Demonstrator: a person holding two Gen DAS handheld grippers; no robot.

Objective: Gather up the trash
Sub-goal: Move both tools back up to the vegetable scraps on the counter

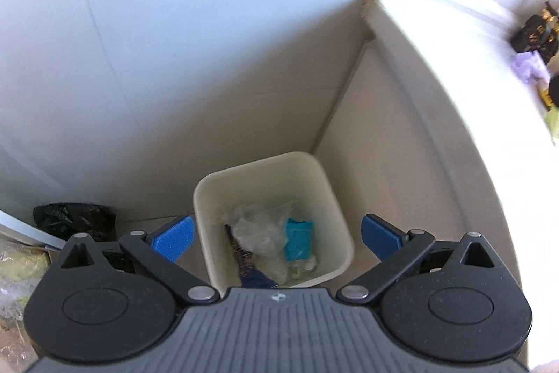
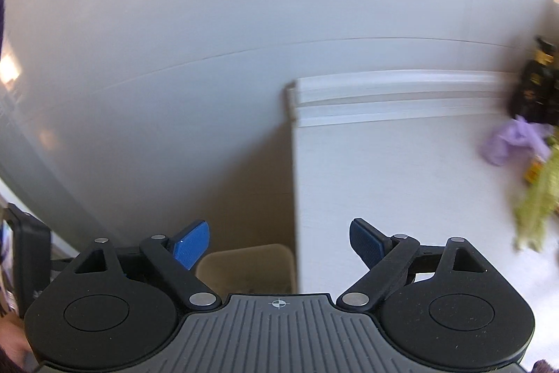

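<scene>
Left wrist view, entry 1: my left gripper [image 1: 276,236] pointed steeply down, its 2 blue pads spread wide and released, nothing between them. Directly below the gap stood the cream trash bin [image 1: 209,194], set on the floor in the corner between the white wall [image 1: 174,41] and the side of the white counter [image 1: 436,76]. The bin's mouth lay centred between my pads, well beneath them, not touching either.

Bin contents, as seen from above: 1 crumpled clear plastic wrapper [image 1: 258,229], 1 teal packet [image 1: 298,238] just beside it on the right, 1 dark blue wrapper [image 1: 246,264] at the near-left, some white scraps at the near-right.

Floor, left of the bin: 1 black plastic bag [image 1: 73,219], apart from the bin.

Right wrist view, entry 2: my right gripper [image 2: 279,245] likewise stood released, 2 blue pads apart, empty. The same bin [image 2: 244,263] showed only as a rim low between the pads, against the counter's side [image 2: 384,180].

Counter top, far right, blurred: a dark packet [image 2: 534,90], a lilac crumple [image 2: 513,138], a yellow-green item [image 2: 538,205]. All lay well off to the right of my right pad.
</scene>
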